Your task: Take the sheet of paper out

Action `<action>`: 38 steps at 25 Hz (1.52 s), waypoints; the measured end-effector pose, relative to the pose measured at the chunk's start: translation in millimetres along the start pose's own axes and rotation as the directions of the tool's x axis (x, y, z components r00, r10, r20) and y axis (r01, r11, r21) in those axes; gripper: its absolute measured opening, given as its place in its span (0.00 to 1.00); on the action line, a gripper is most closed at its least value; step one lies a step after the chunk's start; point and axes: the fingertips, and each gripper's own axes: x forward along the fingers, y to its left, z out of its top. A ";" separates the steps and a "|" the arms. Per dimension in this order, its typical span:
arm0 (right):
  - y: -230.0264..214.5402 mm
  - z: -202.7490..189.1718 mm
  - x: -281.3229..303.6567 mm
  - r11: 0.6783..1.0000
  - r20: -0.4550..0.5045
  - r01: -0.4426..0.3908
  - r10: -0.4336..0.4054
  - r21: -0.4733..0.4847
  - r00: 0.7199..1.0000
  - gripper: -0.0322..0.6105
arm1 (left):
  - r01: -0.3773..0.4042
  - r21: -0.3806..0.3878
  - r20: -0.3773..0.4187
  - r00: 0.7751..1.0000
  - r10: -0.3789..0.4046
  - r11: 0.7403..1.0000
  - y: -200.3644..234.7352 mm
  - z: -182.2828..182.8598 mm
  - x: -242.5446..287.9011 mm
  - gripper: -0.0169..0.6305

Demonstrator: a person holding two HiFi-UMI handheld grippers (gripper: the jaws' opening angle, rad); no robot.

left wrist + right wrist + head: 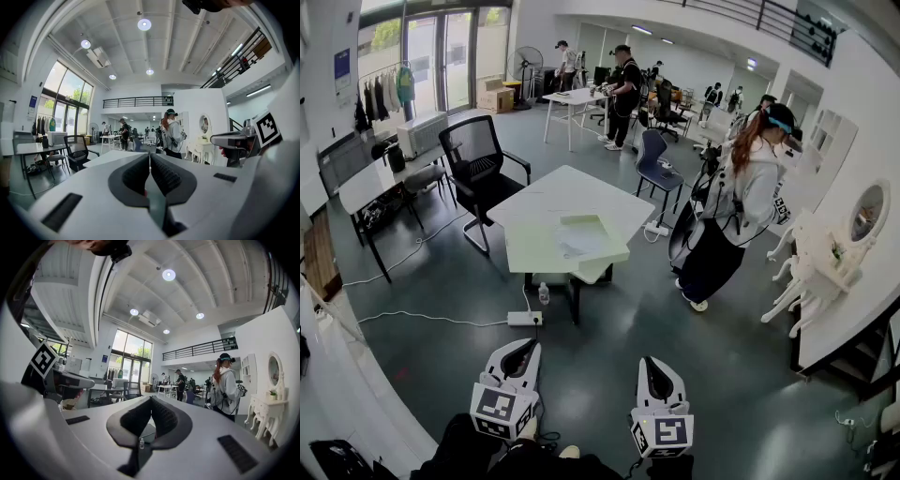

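Note:
A white table point(581, 192) stands in the middle of the room, well ahead of me. On its near end lies a pale green folder point(605, 251) with a sheet of paper point(574, 242) on it. Both grippers hang low at the bottom of the head view, far short of the table. My left gripper point(530, 345) point(149, 154) has its jaws shut with nothing between them. So does my right gripper point(649, 361) point(151, 398). Both point roughly level toward the table.
A black office chair point(478, 164) stands left of the table and a blue chair point(656, 164) behind it. A person in a white hoodie point(741, 202) stands to the right. A power strip point(525, 319) and small bottle point(544, 293) lie on the floor by the table. A white dressing table point(830, 258) is far right.

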 end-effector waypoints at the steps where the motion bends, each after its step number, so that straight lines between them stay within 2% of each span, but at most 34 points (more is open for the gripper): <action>1: -0.6 -0.2 -0.7 1.000 -0.001 -0.001 0.001 0.000 1.000 0.07 | 0.001 0.001 0.004 1.000 -0.001 1.000 -1.7 1.2 -0.2 0.07; 11: -2.8 0.4 -24.2 1.000 -0.006 -0.006 0.006 -0.012 1.000 0.08 | 0.007 0.003 0.025 1.000 -0.007 1.000 -24.7 3.3 -14.7 0.07; 22: -37.2 4.1 -54.8 0.997 0.000 0.081 -0.081 -0.017 0.997 0.08 | 0.072 0.029 0.044 0.996 -0.073 0.997 -58.9 18.0 0.0 0.07; 29: -57.9 -7.7 -31.0 0.996 -0.015 0.089 -0.090 -0.013 0.996 0.08 | 0.088 0.032 0.039 0.995 -0.089 0.996 -61.2 17.0 38.3 0.07; 38: -106.8 -10.1 45.4 0.995 -0.025 0.103 -0.103 -0.011 0.994 0.08 | 0.106 0.019 0.030 0.994 -0.107 0.994 -40.5 23.6 132.6 0.07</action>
